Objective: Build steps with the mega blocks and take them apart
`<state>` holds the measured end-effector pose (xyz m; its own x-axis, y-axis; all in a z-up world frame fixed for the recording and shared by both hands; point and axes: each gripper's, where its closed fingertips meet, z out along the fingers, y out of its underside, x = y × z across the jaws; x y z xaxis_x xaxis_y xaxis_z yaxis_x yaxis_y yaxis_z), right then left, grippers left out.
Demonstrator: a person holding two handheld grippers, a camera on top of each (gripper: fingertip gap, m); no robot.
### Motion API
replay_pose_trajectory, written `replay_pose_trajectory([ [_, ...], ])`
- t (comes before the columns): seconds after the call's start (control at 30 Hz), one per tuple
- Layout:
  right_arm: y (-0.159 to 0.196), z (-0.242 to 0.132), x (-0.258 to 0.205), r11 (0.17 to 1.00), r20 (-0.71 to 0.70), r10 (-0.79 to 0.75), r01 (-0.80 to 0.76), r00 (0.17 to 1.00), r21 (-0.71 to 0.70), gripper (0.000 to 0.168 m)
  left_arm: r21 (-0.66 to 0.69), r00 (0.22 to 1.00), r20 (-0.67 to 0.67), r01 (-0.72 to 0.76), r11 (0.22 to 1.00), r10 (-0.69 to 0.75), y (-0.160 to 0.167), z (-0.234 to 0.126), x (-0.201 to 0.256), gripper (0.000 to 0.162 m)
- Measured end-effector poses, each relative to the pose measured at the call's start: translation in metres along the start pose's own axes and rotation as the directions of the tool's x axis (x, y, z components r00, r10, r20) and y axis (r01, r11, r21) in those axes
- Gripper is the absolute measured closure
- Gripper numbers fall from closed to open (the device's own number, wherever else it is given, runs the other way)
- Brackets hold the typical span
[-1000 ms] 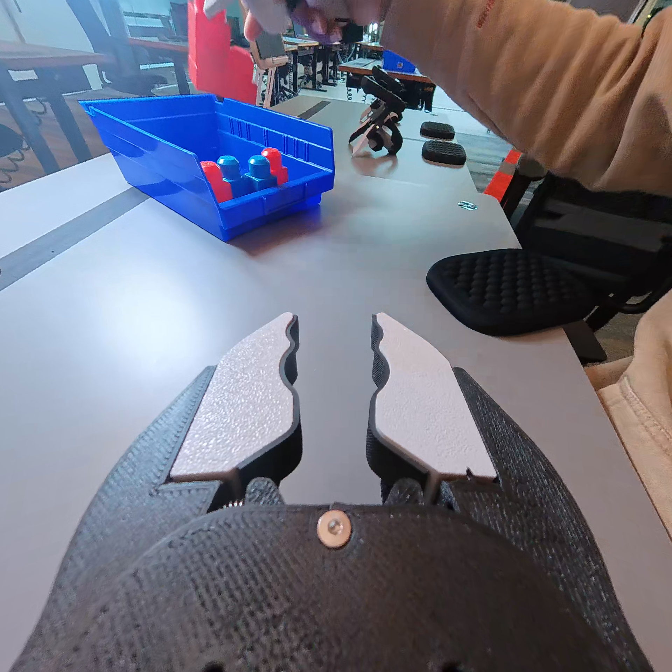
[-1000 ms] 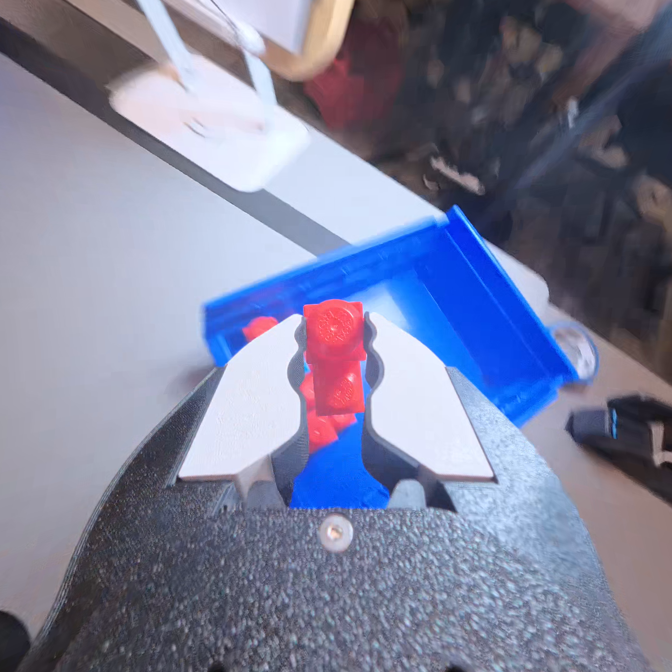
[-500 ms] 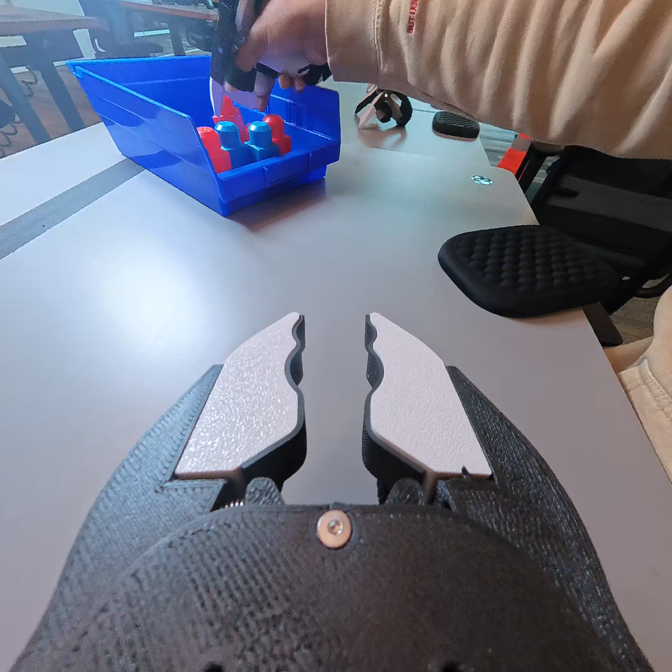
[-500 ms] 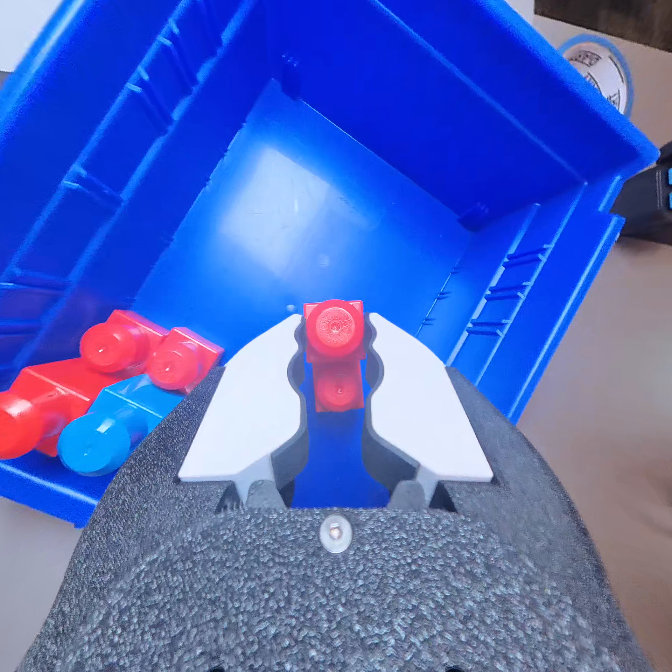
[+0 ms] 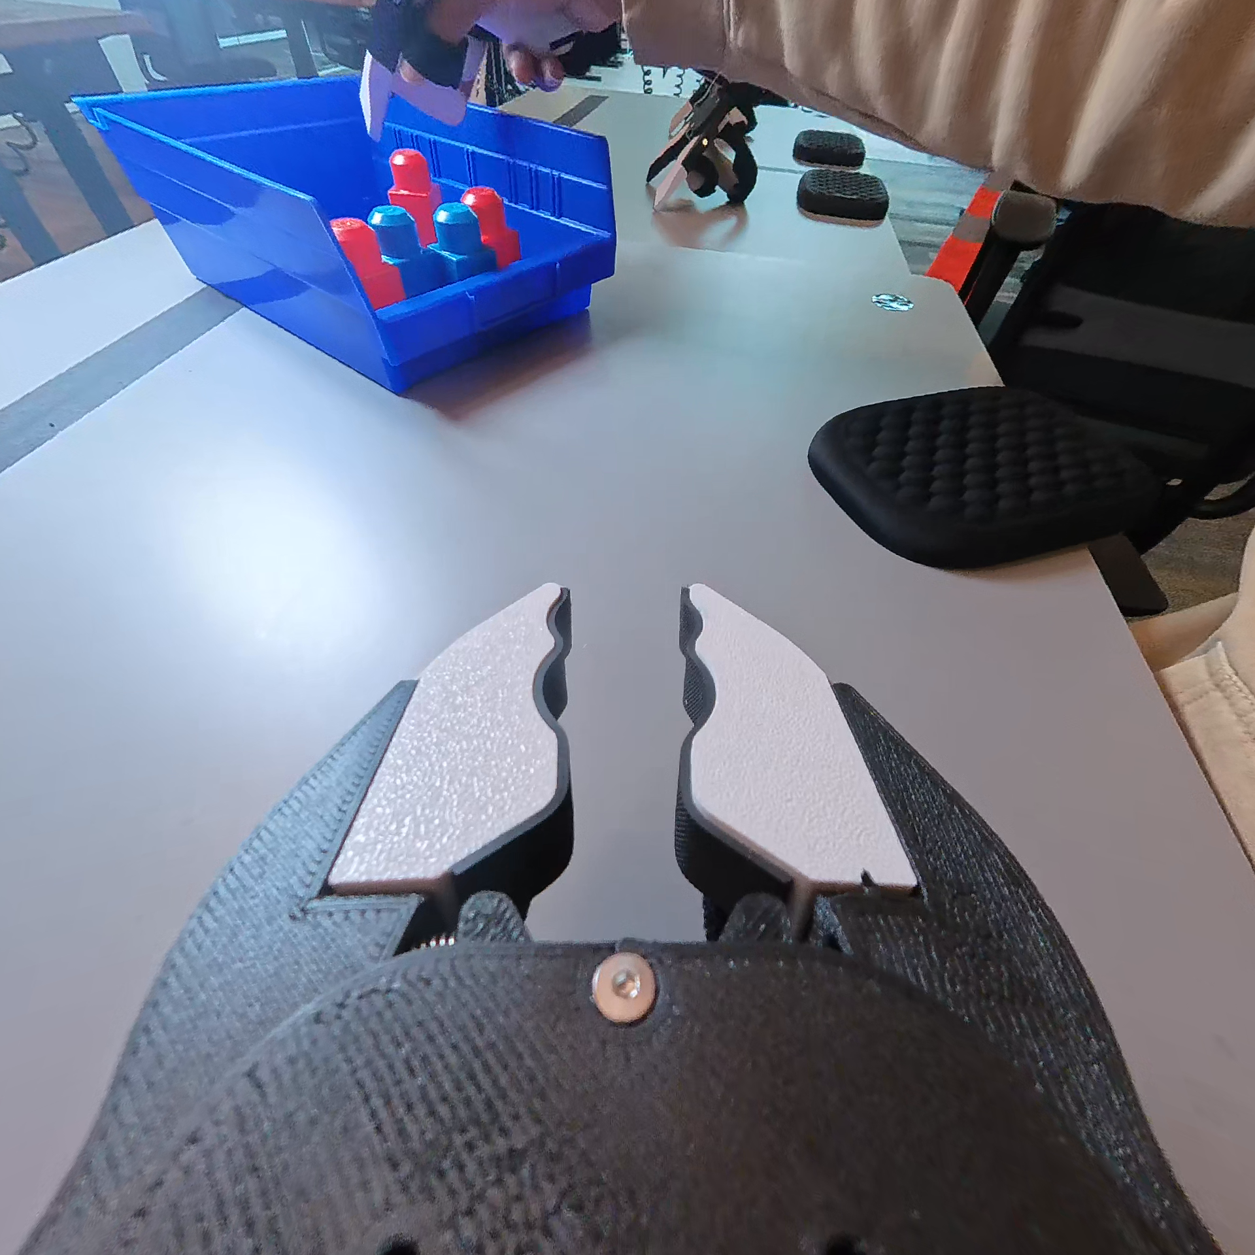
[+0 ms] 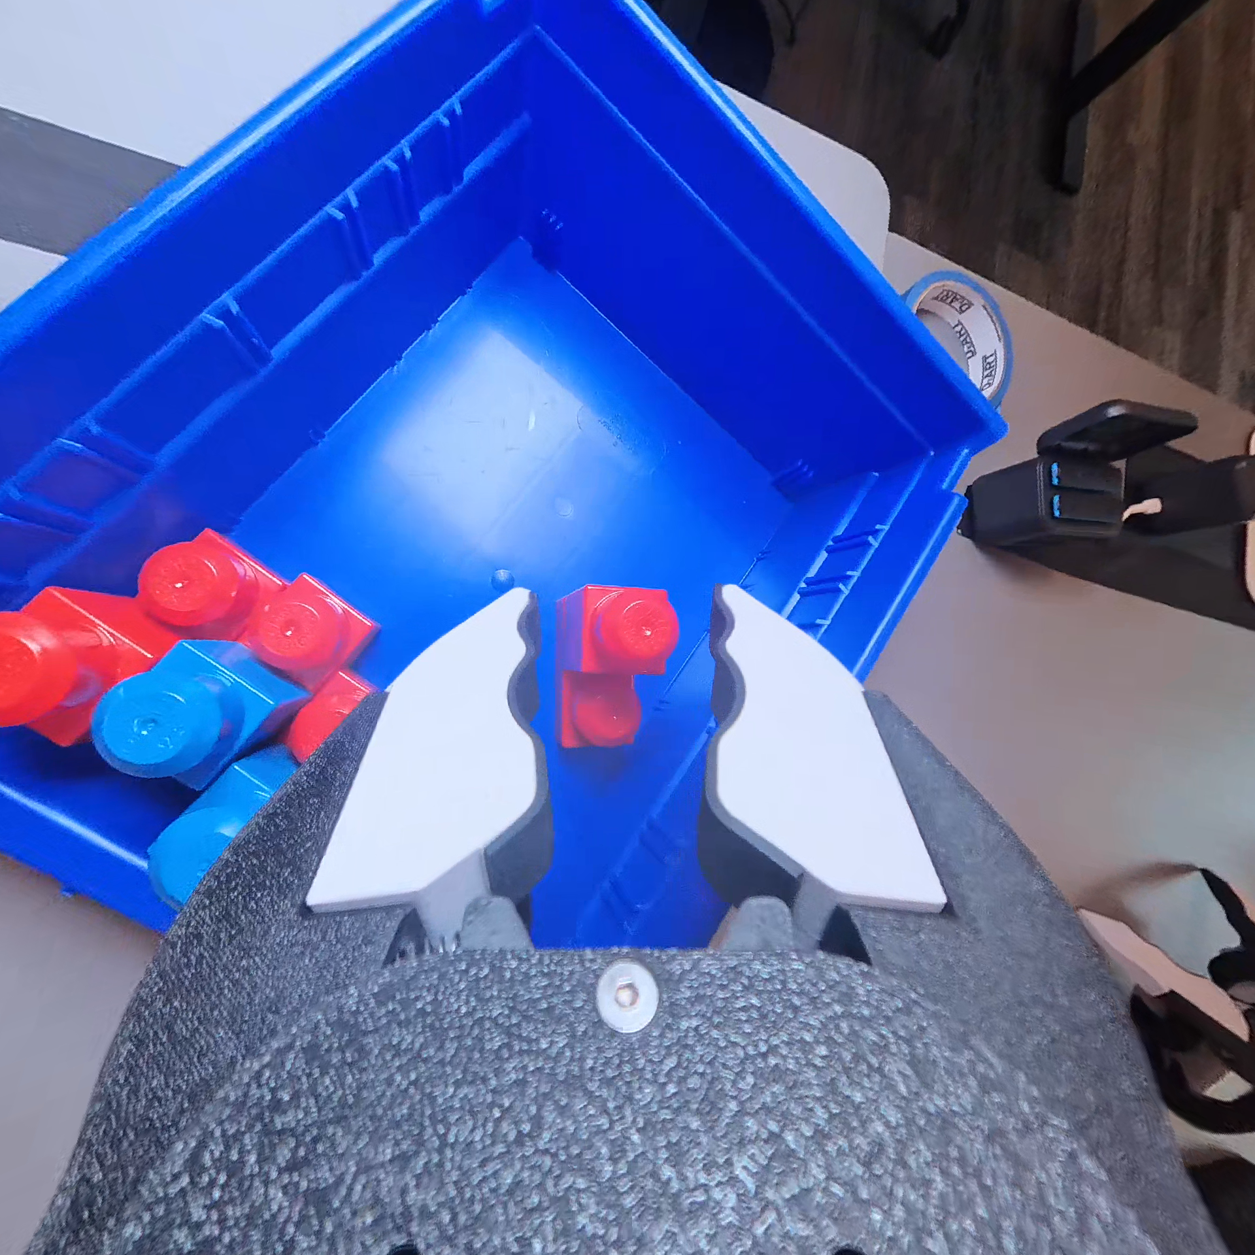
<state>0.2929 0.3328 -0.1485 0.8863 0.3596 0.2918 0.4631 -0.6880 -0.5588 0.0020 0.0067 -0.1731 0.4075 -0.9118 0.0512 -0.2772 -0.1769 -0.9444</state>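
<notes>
- Left gripper (image 5: 625,604): low over bare grey tabletop (image 5: 271,577), jaws parted, nothing between them.
- Left wrist view only, far left: blue bin (image 5: 224,183) on the tabletop, seen from outside; red and blue mega blocks (image 5: 434,238) bunched upright at its near end, one red piece taller behind.
- Above the bin in the same view: right gripper (image 5: 414,95) pointing down into it, held by a hand with a beige sleeve (image 5: 951,81).
- Right wrist view only: bin interior (image 6: 475,421) from above; cluster of red and blue blocks (image 6: 190,665) in the left corner.
- Right gripper (image 6: 625,604): jaws spread, released; red two-stud block (image 6: 611,665) on the bin floor between the fingertips, clear of both pads.
- Right of the bin, right wrist view only: blue tape roll (image 6: 971,333), black device (image 6: 1086,496).
- Surface and room: matt grey tabletop with a dark seam (image 5: 102,373); black chair armrest (image 5: 978,475) at the right edge; another gripper (image 5: 706,149) lying on the far tabletop.
</notes>
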Motion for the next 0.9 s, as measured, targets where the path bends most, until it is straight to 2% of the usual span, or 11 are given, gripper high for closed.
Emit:
replay_pose_trajectory([
  [0.1, -0.001, 0.006, -0.006, 0.995, 0.029, -0.099, 0.099, 0.995, 0.006, 0.118, -0.006, 1.0, -0.001, -0.004, 1.0, 0.004, 0.001, 0.001, 0.001, 0.131],
  [0.23, 0.014, 0.022, -0.005, 0.98, 0.036, -0.173, 0.175, 0.984, -0.098, 0.116, -0.024, 1.0, -0.004, -0.005, 1.0, 0.005, 0.006, 0.004, 0.002, 0.131],
  [0.27, 0.019, 0.026, -0.004, 0.974, 0.043, -0.182, 0.186, 0.982, -0.131, 0.117, -0.028, 1.0, -0.007, -0.006, 1.0, 0.006, 0.007, 0.004, 0.003, 0.131],
  [0.33, 0.029, 0.031, -0.002, 0.959, 0.052, -0.197, 0.203, 0.979, -0.196, 0.13, -0.032, 1.0, -0.012, -0.011, 0.999, 0.01, 0.008, 0.005, 0.004, 0.131],
  [0.47, 0.039, 0.027, 0.001, 0.943, 0.05, -0.118, 0.128, 0.992, -0.309, 0.132, -0.04, 1.0, -0.026, -0.012, 0.999, 0.011, 0.011, 0.006, 0.005, 0.131],
  [0.63, 0.051, 0.008, -0.009, 0.878, 0.056, -0.016, 0.041, 0.998, -0.476, 0.134, -0.054, 0.999, -0.035, -0.011, 0.998, 0.009, 0.015, 0.007, 0.006, 0.132],
  [0.8, 0.035, -0.013, -0.006, 0.896, 0.063, -0.03, 0.055, 0.998, -0.44, 0.13, -0.048, 0.999, -0.031, -0.021, 0.999, 0.019, 0.012, 0.007, 0.007, 0.132],
  [0.9, 0.012, -0.027, -0.008, 0.946, 0.07, -0.064, 0.083, 0.995, -0.314, 0.128, -0.038, 1.0, -0.01, -0.018, 0.999, 0.017, 0.009, 0.004, 0.003, 0.132],
])
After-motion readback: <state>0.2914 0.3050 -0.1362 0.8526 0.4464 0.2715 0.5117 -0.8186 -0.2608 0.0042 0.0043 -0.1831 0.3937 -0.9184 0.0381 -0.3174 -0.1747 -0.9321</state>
